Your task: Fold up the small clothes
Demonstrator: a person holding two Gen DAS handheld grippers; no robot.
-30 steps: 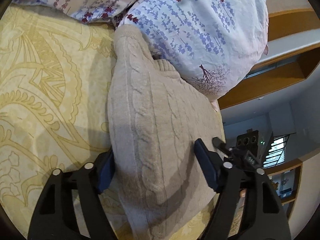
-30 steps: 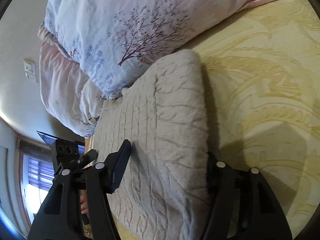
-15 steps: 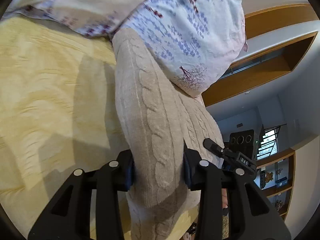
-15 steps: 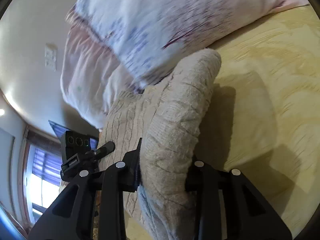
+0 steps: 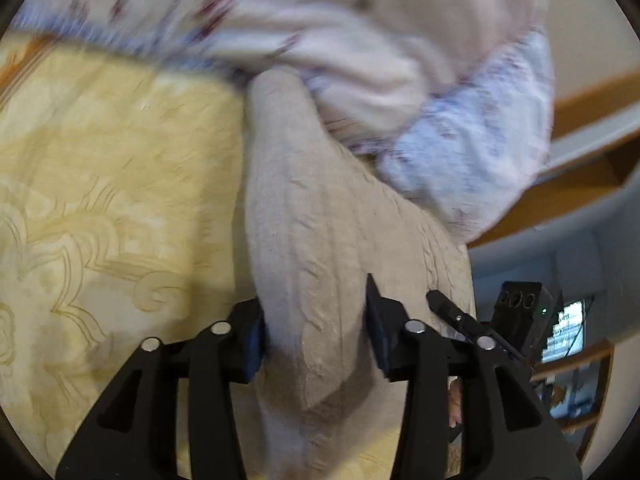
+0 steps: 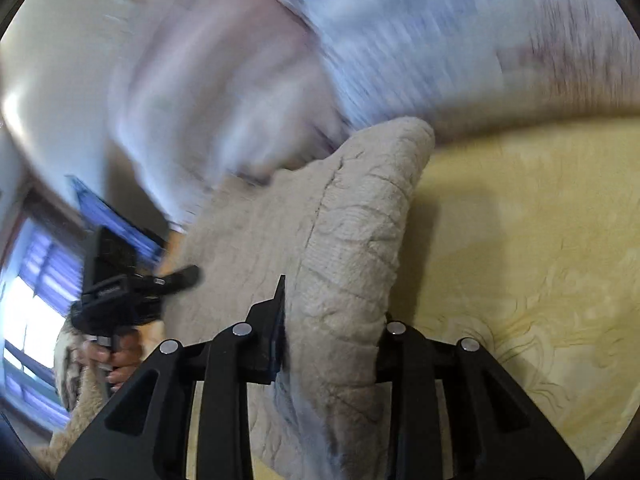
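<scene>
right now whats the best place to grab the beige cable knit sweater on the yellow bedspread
Grip the beige cable knit sweater at its two near corners, coming from the near side. The left gripper and right gripper already pinch thick folded edges there; its far end lies against the floral pillows.

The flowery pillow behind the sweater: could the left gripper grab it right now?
Probably not. The left gripper is shut on the beige sweater, so its jaws are full. The flowery pillow lies beyond, touching the sweater's far end. It would have to let go first.
</scene>
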